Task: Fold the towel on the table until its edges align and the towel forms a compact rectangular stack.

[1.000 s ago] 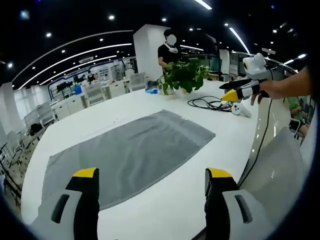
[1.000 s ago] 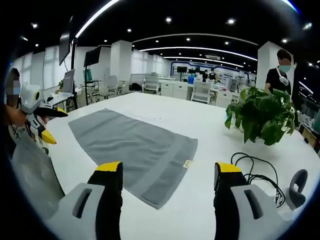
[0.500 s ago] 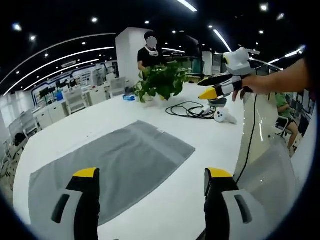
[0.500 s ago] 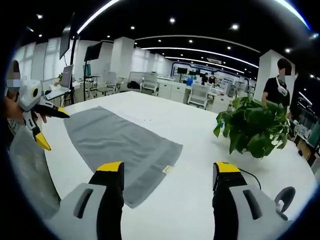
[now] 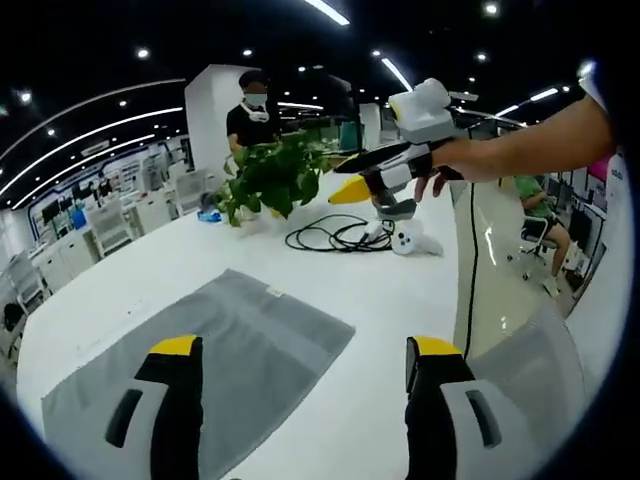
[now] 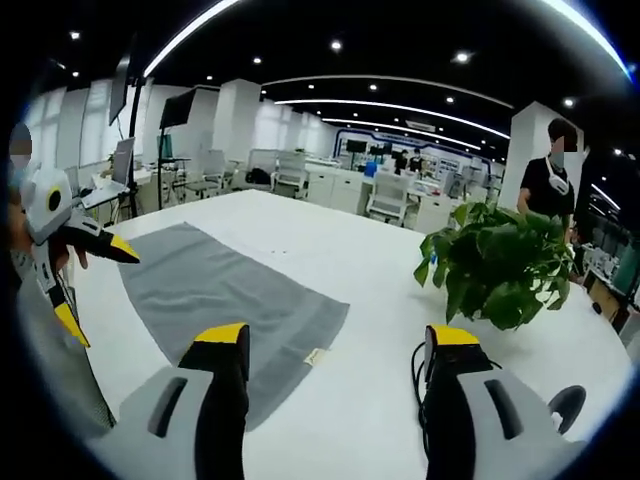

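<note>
White worktop (image 5: 300, 260) carried a flat grey towel (image 5: 200, 350), plant (image 6: 505, 270) and cables (image 5: 330, 236) beyond the towel, left gripper (image 5: 300, 352) and right gripper (image 6: 335, 335) held above it, jaws wide apart, empty.

Left gripper (image 5: 305, 362) jaws wide apart, above the near edge of the white table (image 5: 400, 290). Grey towel (image 5: 200, 365) lies flat, unfolded, under the left jaw. Beyond the towel: potted plant (image 5: 268, 177), black cable coil (image 5: 335, 236), white controller (image 5: 412, 240). Right gripper (image 5: 375, 180) held in a hand (image 5: 450, 165), above the cable.
</note>
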Demonstrator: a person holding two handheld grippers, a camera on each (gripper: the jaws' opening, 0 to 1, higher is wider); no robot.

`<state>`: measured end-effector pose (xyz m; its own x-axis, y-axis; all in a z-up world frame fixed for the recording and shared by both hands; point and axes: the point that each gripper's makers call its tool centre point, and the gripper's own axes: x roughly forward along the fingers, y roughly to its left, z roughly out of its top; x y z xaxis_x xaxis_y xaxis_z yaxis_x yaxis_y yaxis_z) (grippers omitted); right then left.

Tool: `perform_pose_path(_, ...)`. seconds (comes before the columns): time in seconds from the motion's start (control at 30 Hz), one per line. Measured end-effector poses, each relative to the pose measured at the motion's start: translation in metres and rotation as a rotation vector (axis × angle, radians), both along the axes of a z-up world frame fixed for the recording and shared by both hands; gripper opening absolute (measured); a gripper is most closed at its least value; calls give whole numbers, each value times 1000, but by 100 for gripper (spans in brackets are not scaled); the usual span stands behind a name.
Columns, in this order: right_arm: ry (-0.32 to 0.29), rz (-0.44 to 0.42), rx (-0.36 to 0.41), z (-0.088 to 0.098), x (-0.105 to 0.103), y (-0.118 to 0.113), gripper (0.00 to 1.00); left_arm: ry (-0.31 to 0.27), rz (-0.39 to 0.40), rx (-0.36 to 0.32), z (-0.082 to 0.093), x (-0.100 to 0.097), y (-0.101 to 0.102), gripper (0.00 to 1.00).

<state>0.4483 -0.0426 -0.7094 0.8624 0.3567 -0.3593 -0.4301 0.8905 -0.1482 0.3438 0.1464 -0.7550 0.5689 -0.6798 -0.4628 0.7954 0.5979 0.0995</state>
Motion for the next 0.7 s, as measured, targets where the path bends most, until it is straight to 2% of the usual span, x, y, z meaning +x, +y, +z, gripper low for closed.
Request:
perform_pose_path(0.2,22,-21,-1,-7,18,-6,66,-7,-81,-3,-1,0,-23,79)
perform_pose_path(0.3,35,-23,-7,-13,27,-7,64,-2,-96,-9,-3,3,-33,78)
perform_pose_path(0.6,65,-19,-5,-30,50,-11,61,15,-152,10,-18,7,-59,71)
perform_pose_path(0.7,76,-15,3,-35,57,-10,60,18,-172,38,-26,7,-65,68)
